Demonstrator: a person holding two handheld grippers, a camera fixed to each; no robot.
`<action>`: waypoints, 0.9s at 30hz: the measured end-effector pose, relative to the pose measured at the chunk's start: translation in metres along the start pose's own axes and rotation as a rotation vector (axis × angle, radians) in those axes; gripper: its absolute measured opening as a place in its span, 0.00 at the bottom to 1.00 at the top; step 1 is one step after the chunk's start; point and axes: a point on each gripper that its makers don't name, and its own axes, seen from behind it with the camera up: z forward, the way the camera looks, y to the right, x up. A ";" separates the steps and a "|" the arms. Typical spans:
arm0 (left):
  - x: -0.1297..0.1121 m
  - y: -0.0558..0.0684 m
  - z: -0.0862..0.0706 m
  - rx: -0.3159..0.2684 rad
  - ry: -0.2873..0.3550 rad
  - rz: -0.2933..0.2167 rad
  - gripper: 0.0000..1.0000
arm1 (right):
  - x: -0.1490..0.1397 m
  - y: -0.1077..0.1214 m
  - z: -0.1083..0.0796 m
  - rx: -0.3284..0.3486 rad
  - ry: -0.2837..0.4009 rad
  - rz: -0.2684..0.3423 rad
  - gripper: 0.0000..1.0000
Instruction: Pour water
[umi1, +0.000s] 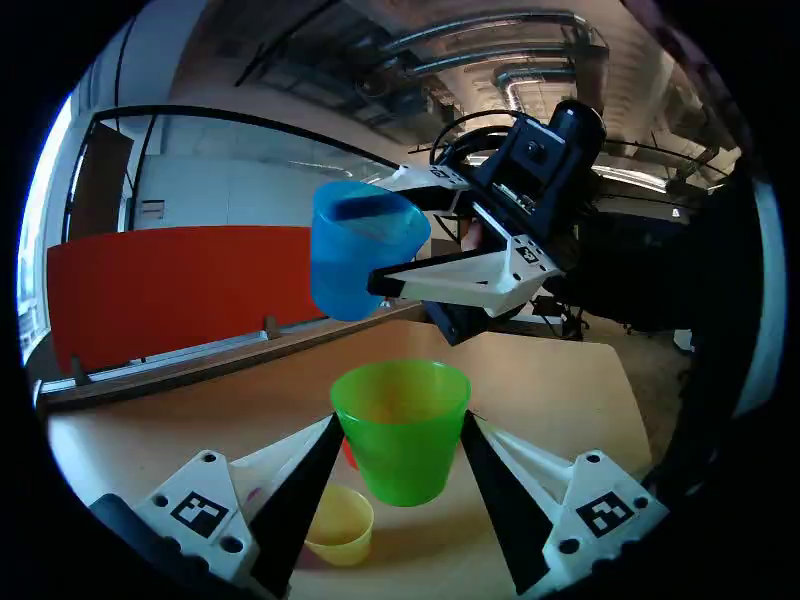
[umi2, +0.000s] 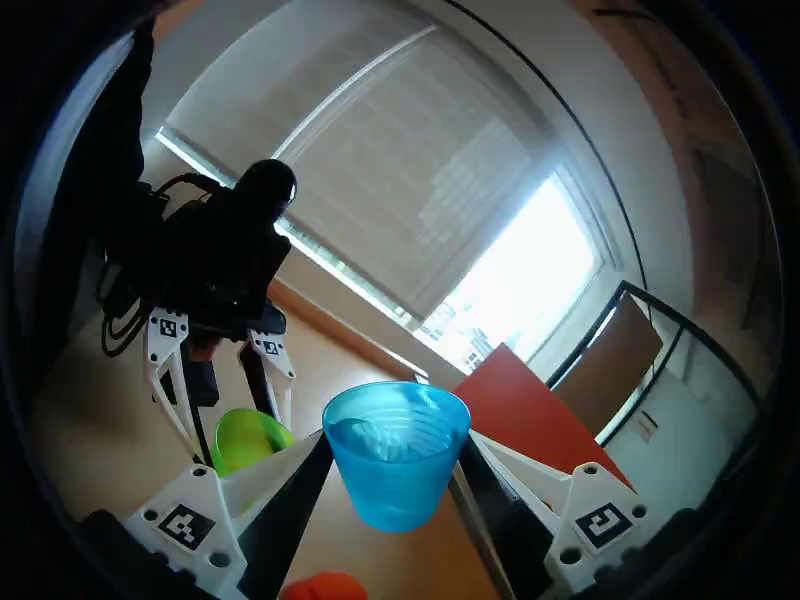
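A green cup (umi1: 402, 450) sits between the fingers of my left gripper (umi1: 400, 420), which is shut on it just above the table. Higher up and slightly to the left hangs a blue cup (umi1: 355, 250), gripped by my right gripper (umi1: 385, 235) and nearly upright. In the right gripper view the blue cup (umi2: 398, 460) holds water, with my right gripper (umi2: 398, 440) shut on its sides. Farther off in that view, the left gripper (umi2: 245, 435) holds the green cup (umi2: 248, 438) lower down.
A small yellow cup (umi1: 340, 525) stands on the wooden table (umi1: 560, 390) beside the green cup, with a red thing (umi1: 348, 455) partly hidden behind it. A red partition (umi1: 180, 290) runs behind the table's far edge. An orange-red object (umi2: 325, 587) lies below the blue cup.
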 end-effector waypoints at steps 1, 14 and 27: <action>0.000 0.000 0.000 0.000 0.001 0.000 0.84 | 0.000 0.000 0.000 0.001 -0.001 -0.005 0.89; 0.003 0.000 -0.002 0.001 0.013 0.002 0.84 | 0.001 -0.003 0.003 0.016 -0.015 -0.055 0.89; 0.007 -0.002 -0.002 0.009 0.032 0.011 0.84 | 0.001 -0.002 0.004 0.016 -0.031 -0.107 0.89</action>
